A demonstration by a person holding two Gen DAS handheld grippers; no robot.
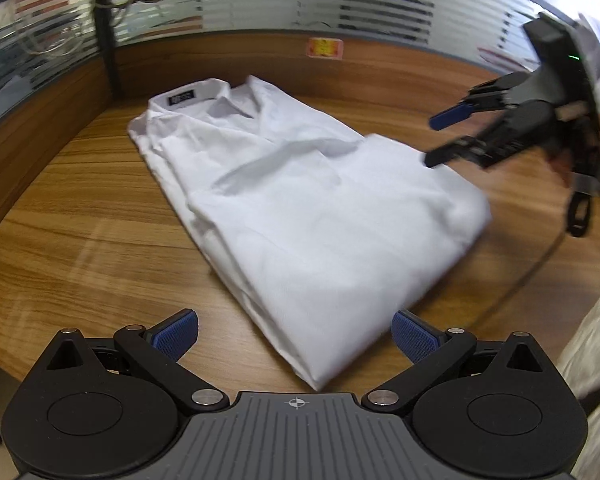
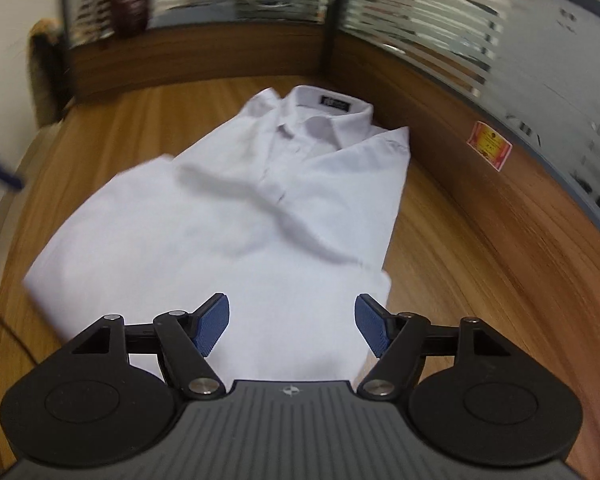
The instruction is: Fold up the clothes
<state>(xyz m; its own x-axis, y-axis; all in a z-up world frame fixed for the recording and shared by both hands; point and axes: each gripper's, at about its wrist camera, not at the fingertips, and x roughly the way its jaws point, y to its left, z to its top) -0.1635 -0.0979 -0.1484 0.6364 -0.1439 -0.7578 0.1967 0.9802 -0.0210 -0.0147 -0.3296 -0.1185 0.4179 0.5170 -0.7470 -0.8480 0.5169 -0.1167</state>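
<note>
Two hand-held grippers with blue ribbed pads hang over a wood-grain table (image 1: 80, 216), both released and grasping nothing. Left hand-held gripper (image 1: 296, 334): jaws spread wide, pads clear of the cloth, the near folded corner of a white collared dress shirt (image 1: 300, 216) lying between and just ahead of them. From this hand-held gripper the shirt runs away and to the left, its collar with a small black label (image 1: 182, 97) at the far end, near a brown wooden partition wall (image 1: 40, 120) topped with striped frosted glass. Right hand-held gripper (image 2: 292, 326): jaws likewise apart, held above the near end of the shirt, sleeves folded across the front, collar farthest ahead. Beyond and to its right, a red and yellow sticker (image 2: 489, 145) sits on the partition.
</note>
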